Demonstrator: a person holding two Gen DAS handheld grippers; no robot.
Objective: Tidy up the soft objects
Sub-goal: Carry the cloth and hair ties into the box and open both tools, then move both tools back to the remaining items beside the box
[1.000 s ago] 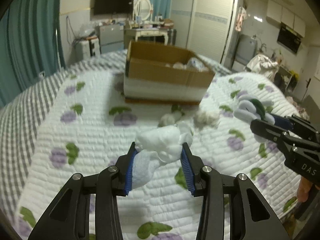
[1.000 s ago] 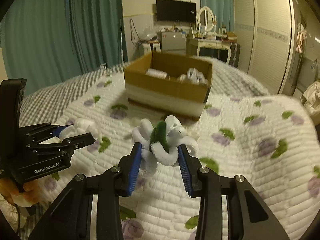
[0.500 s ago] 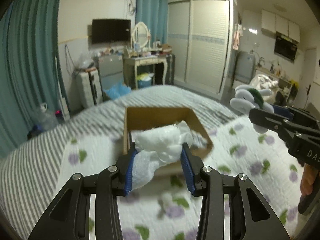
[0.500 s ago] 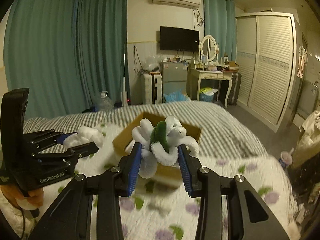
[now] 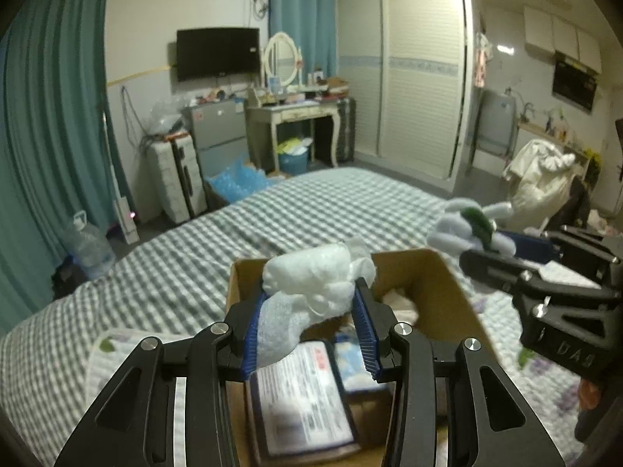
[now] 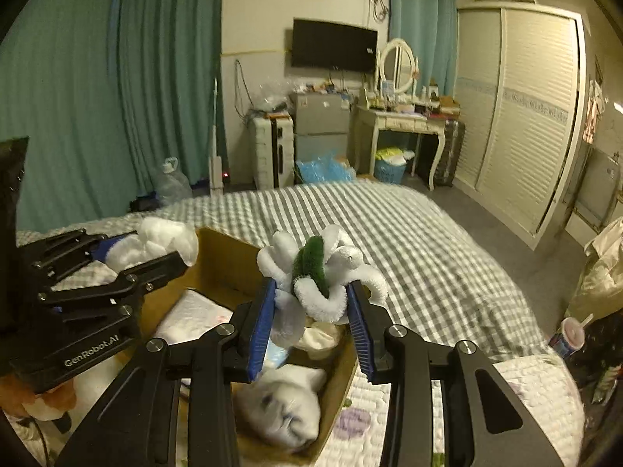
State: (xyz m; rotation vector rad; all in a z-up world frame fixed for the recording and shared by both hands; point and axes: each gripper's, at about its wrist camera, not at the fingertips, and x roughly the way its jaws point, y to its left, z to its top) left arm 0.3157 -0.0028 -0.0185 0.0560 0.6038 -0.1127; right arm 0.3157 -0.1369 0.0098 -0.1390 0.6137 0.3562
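Beyond the grey-checked bed (image 6: pixel 409 233), a black television (image 5: pixel 217 53) hangs on the wall above a small grey fridge (image 5: pixel 218 132), with an oval-mirrored dressing table (image 6: pixel 397 116) beside it, teal curtains (image 6: pixel 117 97) left, and a white sliding wardrobe (image 5: pixel 409 78) right.

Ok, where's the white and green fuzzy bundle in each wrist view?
Left wrist: white and green fuzzy bundle at right, in the right hand-held gripper.
Right wrist: centre, clamped between blue pads over the cardboard box.
Shared landmark: wall TV.
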